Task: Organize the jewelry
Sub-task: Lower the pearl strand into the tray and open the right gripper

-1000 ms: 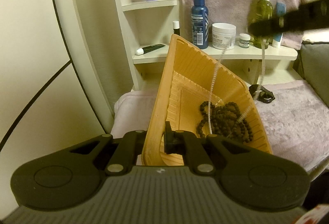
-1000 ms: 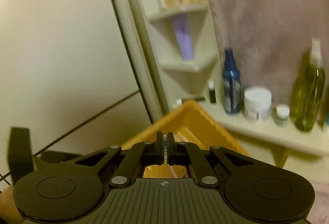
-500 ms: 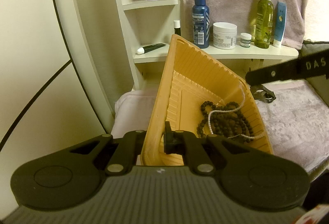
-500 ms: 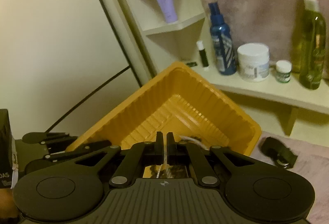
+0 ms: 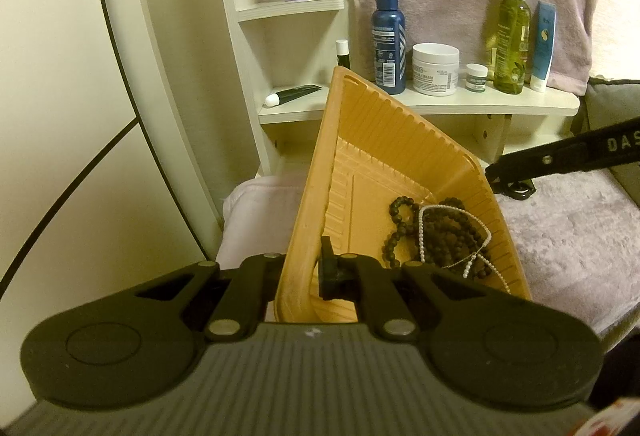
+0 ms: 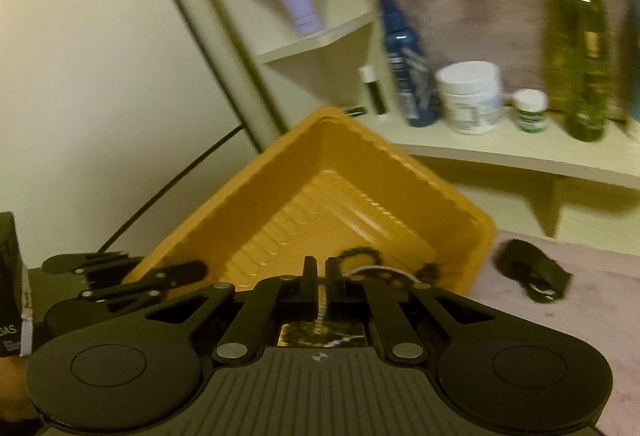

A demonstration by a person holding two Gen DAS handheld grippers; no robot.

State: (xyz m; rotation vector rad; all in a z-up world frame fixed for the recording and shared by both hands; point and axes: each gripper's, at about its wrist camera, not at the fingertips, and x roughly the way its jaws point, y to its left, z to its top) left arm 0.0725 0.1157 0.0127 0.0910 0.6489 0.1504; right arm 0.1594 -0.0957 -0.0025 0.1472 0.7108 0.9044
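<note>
necklaces in tilted orange tray

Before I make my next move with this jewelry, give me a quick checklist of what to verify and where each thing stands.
1. Left gripper holding the yellow tray: jaws shut on its near rim. Ok.
2. Tray level: it sits tilted. Not ok.
3. Pearl necklace inside the tray: it lies over the dark bead necklace. Ok.
4. Right gripper free: jaws opening, no strand seen between them. Ok.
5. All pieces collected: a small black item lies outside the tray on the towel. Not ok.
6. What that black item is: cannot tell.
</note>
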